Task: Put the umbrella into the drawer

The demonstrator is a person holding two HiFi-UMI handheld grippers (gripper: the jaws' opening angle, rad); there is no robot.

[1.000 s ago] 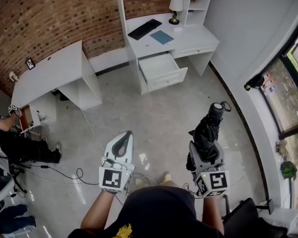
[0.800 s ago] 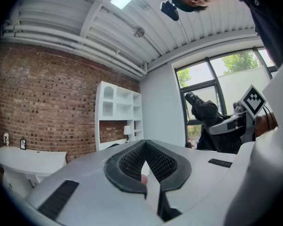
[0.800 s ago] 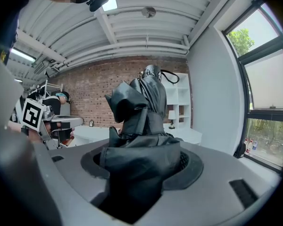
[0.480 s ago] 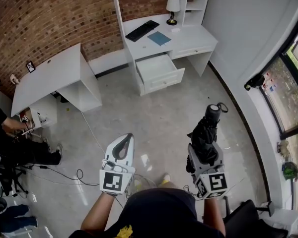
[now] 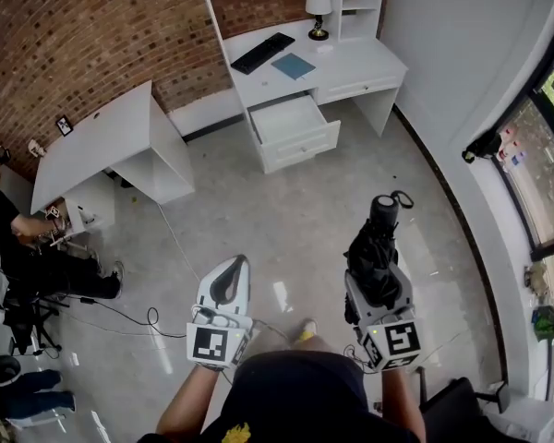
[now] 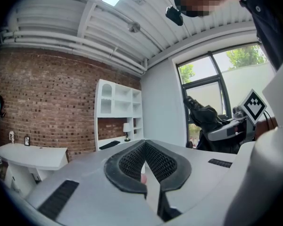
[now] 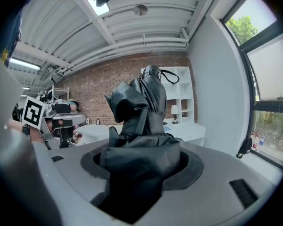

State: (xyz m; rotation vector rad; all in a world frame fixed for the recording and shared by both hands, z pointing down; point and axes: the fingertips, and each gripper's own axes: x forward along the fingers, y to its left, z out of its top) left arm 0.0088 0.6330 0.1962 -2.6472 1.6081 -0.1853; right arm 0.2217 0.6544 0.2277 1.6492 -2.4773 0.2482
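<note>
Both right gripper [image 5: 377, 282] jaws pinch the folded umbrella [image 5: 377, 240] so it points ahead toward the open drawer [image 5: 291, 121]; the left gripper [image 5: 233, 268] jaws are pressed together, empty.

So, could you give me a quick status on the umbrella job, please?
Left gripper shut, empty. Right gripper shut on folded black umbrella. Drawer open under white desk, across the room. Nothing seen in the way.
</note>
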